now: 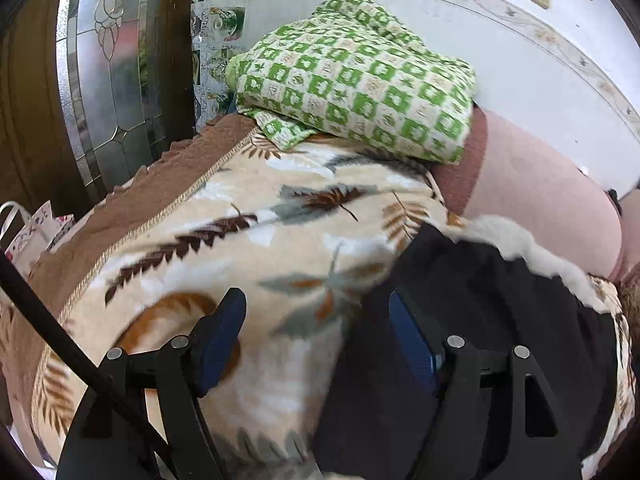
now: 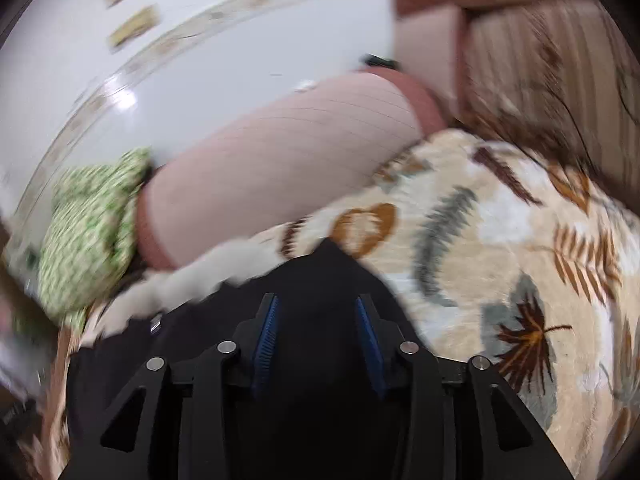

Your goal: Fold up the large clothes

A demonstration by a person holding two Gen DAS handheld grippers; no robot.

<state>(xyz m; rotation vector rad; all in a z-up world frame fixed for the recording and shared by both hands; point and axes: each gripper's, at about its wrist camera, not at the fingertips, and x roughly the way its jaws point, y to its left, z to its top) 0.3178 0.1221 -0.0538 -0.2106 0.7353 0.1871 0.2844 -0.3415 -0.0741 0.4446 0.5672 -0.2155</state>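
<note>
A black garment (image 1: pixel 460 320) with a white fleecy trim (image 1: pixel 520 248) lies on a leaf-patterned blanket (image 1: pixel 248 224) over a sofa. My left gripper (image 1: pixel 316 312) is open above the garment's left edge, its right finger over the black cloth and its left finger over the blanket. In the right wrist view the same black garment (image 2: pixel 320 280) lies under my right gripper (image 2: pixel 316 312), which is open with nothing between its pads. The white trim (image 2: pixel 224 268) runs to the left. That view is motion-blurred.
A green checked folded cloth (image 1: pixel 356 76) sits on the sofa's far end, also seen blurred in the right wrist view (image 2: pixel 88 232). A pink bolster cushion (image 1: pixel 540 196) lies along the white wall. A glass-panelled door (image 1: pixel 112 72) stands at left.
</note>
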